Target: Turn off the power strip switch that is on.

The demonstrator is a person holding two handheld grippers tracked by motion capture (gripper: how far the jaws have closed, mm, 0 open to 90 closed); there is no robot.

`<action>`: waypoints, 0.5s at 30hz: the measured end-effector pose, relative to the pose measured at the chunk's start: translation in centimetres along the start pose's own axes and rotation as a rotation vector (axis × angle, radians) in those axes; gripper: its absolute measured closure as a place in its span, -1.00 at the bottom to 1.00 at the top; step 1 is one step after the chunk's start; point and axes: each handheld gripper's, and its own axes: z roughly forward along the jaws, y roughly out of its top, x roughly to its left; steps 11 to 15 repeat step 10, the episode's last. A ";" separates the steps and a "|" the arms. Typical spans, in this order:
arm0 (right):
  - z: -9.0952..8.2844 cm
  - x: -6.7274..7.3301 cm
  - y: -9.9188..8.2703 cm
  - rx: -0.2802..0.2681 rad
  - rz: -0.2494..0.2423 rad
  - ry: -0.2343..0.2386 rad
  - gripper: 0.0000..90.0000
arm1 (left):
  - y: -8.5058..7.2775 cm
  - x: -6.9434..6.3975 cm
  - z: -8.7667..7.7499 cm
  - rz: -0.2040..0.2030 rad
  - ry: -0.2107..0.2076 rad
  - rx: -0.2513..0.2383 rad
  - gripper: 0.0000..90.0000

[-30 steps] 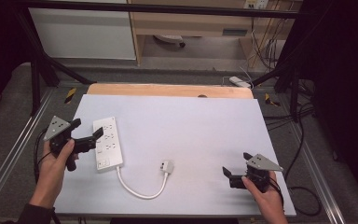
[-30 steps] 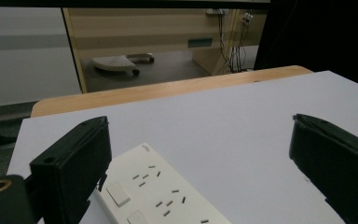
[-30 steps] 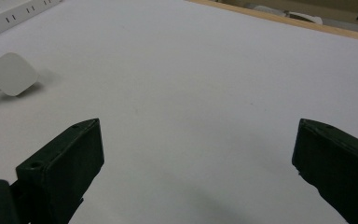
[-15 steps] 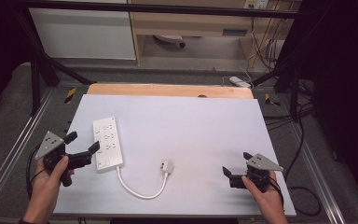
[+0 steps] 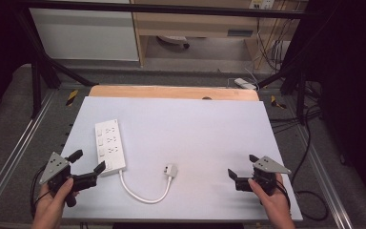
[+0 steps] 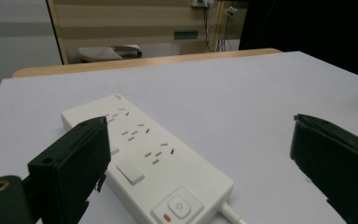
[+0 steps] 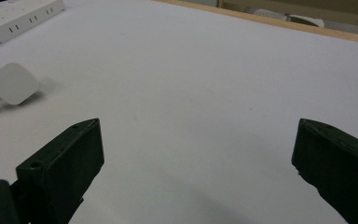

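Observation:
A white power strip (image 5: 109,145) lies on the left part of the white table top (image 5: 195,129); its cable (image 5: 140,193) curls forward to a white plug (image 5: 170,170). My left gripper (image 5: 87,161) is open at the near left corner, just short of the strip's switch end. Along its jaws the power strip (image 6: 149,163) lies close, with the power button (image 6: 177,208) nearest. My right gripper (image 5: 241,167) is open at the near right, nothing between its jaws. From there the plug (image 7: 13,85) and the power strip (image 7: 18,16) appear at far left.
A wooden strip (image 5: 171,92) edges the table's far side. Metal frame rails (image 5: 9,157) run along both sides, and cables (image 5: 310,124) lie on the floor at right. Cabinets (image 5: 86,28) stand behind the table.
My left gripper has pulled back toward the near left corner, away from the power strip. The right gripper has stayed still.

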 end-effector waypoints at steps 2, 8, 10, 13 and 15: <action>0.2 -0.1 0.0 0.003 0.007 0.001 -0.93 | -0.8 0.0 -0.1 -0.015 0.004 0.016 -0.89; 0.6 -0.8 -0.2 0.030 0.013 -0.029 -0.93 | -2.7 0.3 -0.2 0.001 0.060 0.081 -0.84; 0.9 -1.2 -0.2 0.037 0.025 -0.050 -0.92 | -2.6 0.3 -0.4 -0.011 0.061 0.067 -0.84; 0.9 -1.2 -0.2 0.037 0.025 -0.050 -0.92 | -2.6 0.3 -0.4 -0.011 0.061 0.067 -0.84; 0.9 -1.2 -0.2 0.037 0.025 -0.050 -0.92 | -2.6 0.3 -0.4 -0.011 0.061 0.067 -0.84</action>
